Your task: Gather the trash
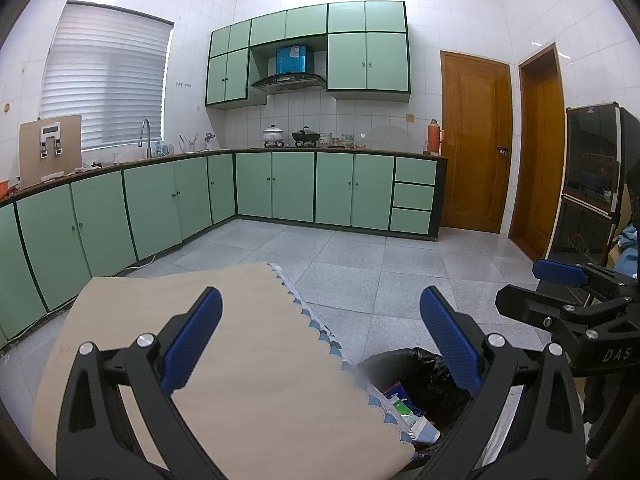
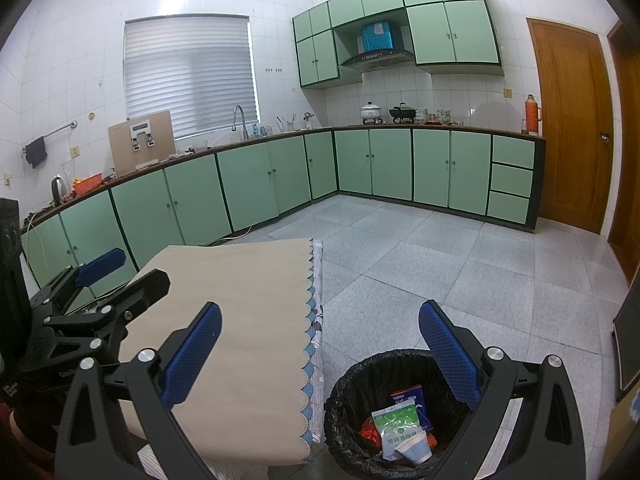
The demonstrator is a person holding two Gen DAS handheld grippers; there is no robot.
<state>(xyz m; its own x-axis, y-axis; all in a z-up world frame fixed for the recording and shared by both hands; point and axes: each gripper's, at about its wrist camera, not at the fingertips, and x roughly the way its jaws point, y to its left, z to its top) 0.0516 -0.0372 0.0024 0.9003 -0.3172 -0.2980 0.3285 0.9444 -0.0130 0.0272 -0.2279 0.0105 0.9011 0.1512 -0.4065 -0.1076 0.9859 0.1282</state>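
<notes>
Both sets of jaws spread wide, holding nothing: left gripper (image 1: 320, 340) above the table (image 1: 248, 344) edge, right gripper (image 2: 320, 344) straddling table edge and bin. Directly below the right jaws, in the right wrist view only, the full mouth of the black-lined trash bin (image 2: 360, 376) on the floor, holding a white-green packet (image 2: 394, 424), a paper cup (image 2: 416, 448), a blue box (image 2: 412, 396) and something orange, hard to identify. In the left wrist view, bin mostly hidden behind the scalloped tablecloth (image 1: 320, 332), part blurred. Beyond the jaws, grey tiled floor (image 1: 360, 256), then green cabinets (image 1: 292, 184).
</notes>
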